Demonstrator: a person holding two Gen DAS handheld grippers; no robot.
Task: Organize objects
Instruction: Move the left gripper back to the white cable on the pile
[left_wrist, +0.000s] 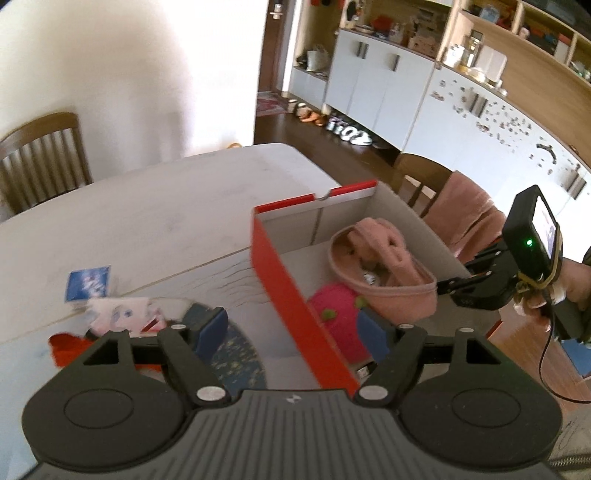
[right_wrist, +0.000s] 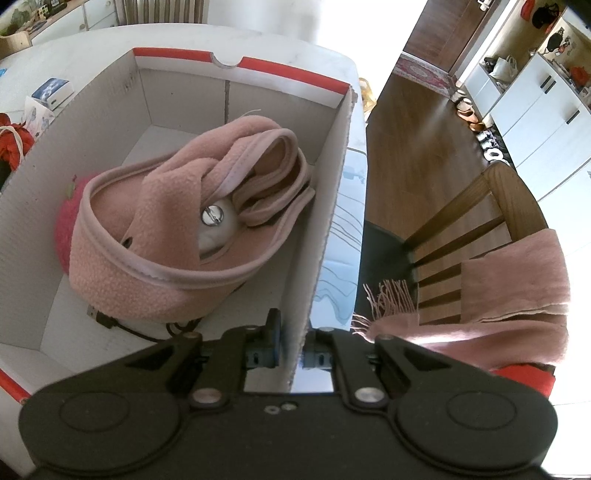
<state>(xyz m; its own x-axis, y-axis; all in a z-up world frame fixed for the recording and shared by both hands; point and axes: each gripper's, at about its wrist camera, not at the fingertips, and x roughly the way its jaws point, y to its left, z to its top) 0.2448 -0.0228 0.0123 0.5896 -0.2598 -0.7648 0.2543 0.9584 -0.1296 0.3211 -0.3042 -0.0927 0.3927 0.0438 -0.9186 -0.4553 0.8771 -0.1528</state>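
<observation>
Right hand-held gripper (right_wrist: 290, 356) clamped on the box (right_wrist: 325, 206) side wall. Left hand-held gripper (left_wrist: 295, 328) wide, straddling the opposite wall. Pink fleece (right_wrist: 166, 236) sits inside.

Left wrist view: mounted just behind the left gripper (left_wrist: 295, 328), looking forward and slightly down across the pale wooden table (left_wrist: 147, 221) toward white cabinets (left_wrist: 376, 85) and a doorway. Close to the red-and-white cardboard box (left_wrist: 291, 291), seen from its long red side, with the right gripper (left_wrist: 448, 286) visible at the far wall.

Right wrist view: mounted behind the right gripper (right_wrist: 291, 354), tilted steeply down, very near the box's white wall (right_wrist: 325, 206), facing along the box's length, with wooden floor (right_wrist: 417, 140) to the right.

Shared by both: box interior, folded pink fleece wrap (left_wrist: 384, 273) (right_wrist: 177, 236), magenta plush item (left_wrist: 340, 314) (right_wrist: 66, 225), blue-and-white small carton (left_wrist: 88, 282) (right_wrist: 51, 90), pink scarf on a wooden chair (left_wrist: 469, 218) (right_wrist: 517, 295).
</observation>
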